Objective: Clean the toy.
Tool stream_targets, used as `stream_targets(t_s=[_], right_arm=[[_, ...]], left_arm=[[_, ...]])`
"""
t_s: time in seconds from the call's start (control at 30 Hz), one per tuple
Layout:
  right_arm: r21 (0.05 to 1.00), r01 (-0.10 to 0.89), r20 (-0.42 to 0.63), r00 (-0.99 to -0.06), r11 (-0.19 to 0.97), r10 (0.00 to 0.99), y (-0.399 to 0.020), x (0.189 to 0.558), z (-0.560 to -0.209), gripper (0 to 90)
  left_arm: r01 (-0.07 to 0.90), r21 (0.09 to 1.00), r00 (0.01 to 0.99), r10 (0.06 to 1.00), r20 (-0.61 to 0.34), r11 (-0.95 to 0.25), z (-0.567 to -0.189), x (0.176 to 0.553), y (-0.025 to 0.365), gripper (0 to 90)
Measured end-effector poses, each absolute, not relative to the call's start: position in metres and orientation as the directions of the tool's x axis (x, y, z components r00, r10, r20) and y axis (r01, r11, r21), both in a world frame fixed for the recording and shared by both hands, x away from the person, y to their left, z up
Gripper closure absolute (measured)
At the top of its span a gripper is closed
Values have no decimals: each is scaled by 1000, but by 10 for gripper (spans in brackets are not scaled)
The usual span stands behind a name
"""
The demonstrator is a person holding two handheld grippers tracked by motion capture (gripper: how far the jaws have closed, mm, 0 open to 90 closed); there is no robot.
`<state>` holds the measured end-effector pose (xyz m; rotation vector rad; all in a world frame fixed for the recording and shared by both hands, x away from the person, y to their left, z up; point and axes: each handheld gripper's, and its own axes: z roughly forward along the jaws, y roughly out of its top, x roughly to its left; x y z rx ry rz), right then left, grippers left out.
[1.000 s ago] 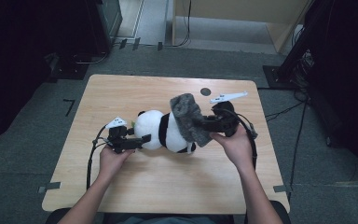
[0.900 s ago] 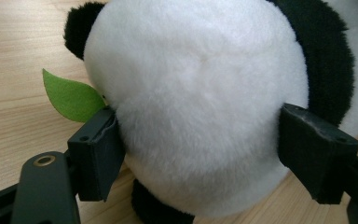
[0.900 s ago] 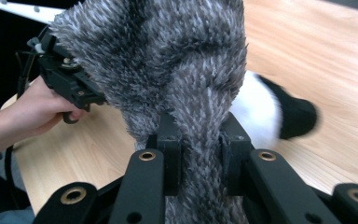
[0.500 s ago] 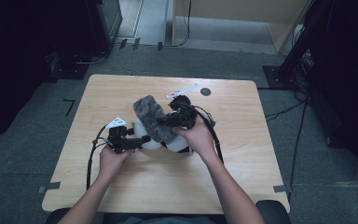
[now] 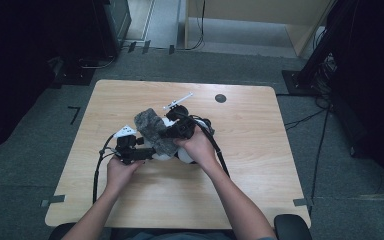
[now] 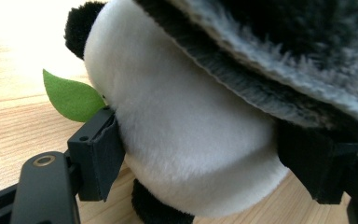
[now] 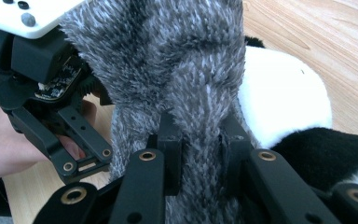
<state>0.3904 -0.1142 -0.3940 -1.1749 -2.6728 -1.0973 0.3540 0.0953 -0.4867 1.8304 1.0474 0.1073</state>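
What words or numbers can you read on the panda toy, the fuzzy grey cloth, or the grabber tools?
None: there is no readable text.
The panda toy, its green leaf and the fuzzy grey cloth carry no label.
The left gripper has a small circuit board whose markings are too small to read.
The right gripper bears no text.

I see a black-and-white plush panda (image 6: 182, 140) with a green felt leaf (image 6: 70, 97), a mottled grey furry cloth (image 7: 186, 70) upper centre, black jaws, and pale wood-grain table (image 5: 260, 165).
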Motion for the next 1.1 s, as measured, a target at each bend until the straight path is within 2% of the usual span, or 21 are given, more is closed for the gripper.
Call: stream_targets(t_s=[0.4, 1.1], right_arm=[[591, 653, 265, -712, 474, 650, -141, 377, -389, 748], [642, 657, 234, -659, 396, 715, -228, 345, -375, 707]], left_arm=[[611, 780, 619, 695, -366, -134, -487, 354, 95, 201], [612, 781, 618, 693, -371, -127, -487, 354, 95, 201]])
